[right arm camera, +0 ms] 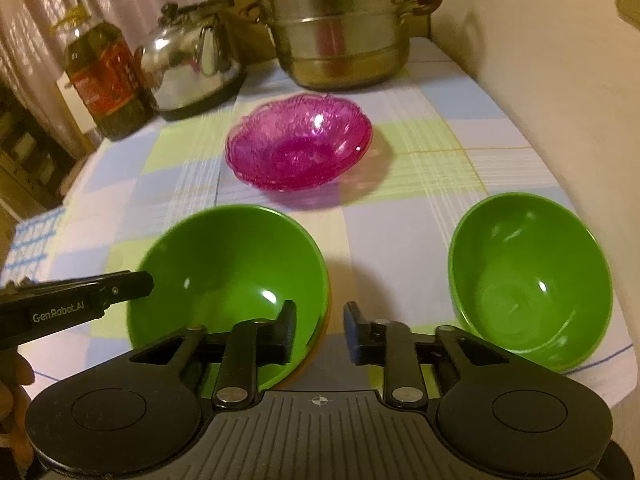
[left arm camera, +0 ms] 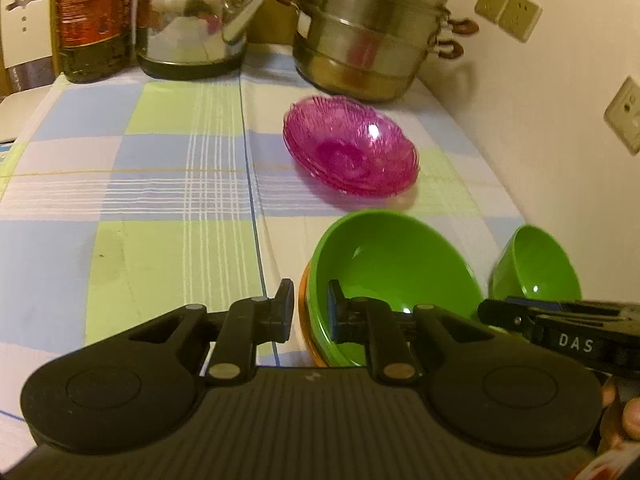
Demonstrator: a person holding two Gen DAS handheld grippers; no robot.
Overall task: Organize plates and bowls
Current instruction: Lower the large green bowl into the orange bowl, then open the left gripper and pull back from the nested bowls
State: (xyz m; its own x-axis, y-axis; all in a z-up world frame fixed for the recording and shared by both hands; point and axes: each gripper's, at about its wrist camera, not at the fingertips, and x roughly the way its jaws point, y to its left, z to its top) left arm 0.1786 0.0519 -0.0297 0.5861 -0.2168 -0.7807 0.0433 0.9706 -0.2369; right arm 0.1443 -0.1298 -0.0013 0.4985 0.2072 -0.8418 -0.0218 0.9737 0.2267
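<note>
A large green bowl point(left arm camera: 400, 272) point(right arm camera: 228, 264) sits nested in an orange bowl point(left arm camera: 306, 328) on the checked tablecloth. My left gripper point(left arm camera: 310, 308) straddles the left rim of this stack, one finger inside and one outside, with a thin gap at the pads. My right gripper point(right arm camera: 320, 330) straddles the right rim, jaws clearly apart and not pressing. Each gripper shows from the side in the other wrist view, the left gripper point(right arm camera: 144, 282) and the right gripper point(left arm camera: 486, 312). A smaller green bowl point(left arm camera: 536, 268) point(right arm camera: 528, 280) stands to the right. Stacked pink glass dishes point(left arm camera: 352, 148) point(right arm camera: 300, 144) lie behind.
At the back stand a steel steamer pot point(left arm camera: 368, 28) point(right arm camera: 340, 24), a steel kettle point(left arm camera: 192, 24) point(right arm camera: 192, 64) and an oil bottle point(left arm camera: 92, 20) point(right arm camera: 108, 80). A wall with sockets point(left arm camera: 508, 8) borders the table on the right. Bare checked cloth point(left arm camera: 140, 200) spreads to the left.
</note>
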